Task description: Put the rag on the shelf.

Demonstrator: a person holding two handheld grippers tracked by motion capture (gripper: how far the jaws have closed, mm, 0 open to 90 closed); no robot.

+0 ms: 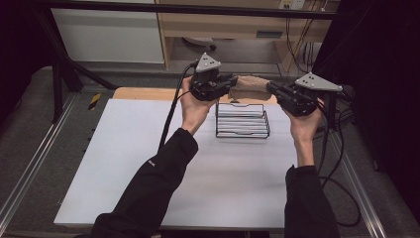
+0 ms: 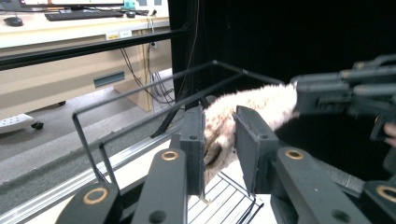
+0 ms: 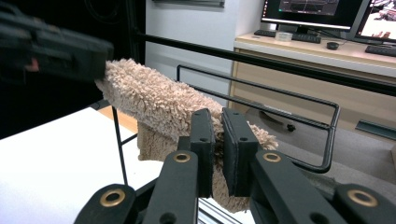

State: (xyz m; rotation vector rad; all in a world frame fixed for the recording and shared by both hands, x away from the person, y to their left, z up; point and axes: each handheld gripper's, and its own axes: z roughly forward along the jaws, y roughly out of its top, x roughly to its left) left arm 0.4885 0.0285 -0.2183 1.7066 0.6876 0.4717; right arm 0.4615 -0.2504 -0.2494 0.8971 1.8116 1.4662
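A white table [image 1: 148,163] carries a black wire rack [image 1: 242,121] standing near its far edge.

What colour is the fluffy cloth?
Light tan fluffy cloth, clearest in the right gripper view.

Above the desk's [image 1: 148,163] far edge, the left gripper [image 1: 232,85] and right gripper [image 1: 271,89] hold a fluffy beige cloth [image 1: 250,86] stretched between them, over the black wire rack [image 1: 242,121].

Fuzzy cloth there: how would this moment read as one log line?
left gripper: shut on fuzzy cloth | right gripper: shut on other end | cloth: stretched above wire basket | basket: on table
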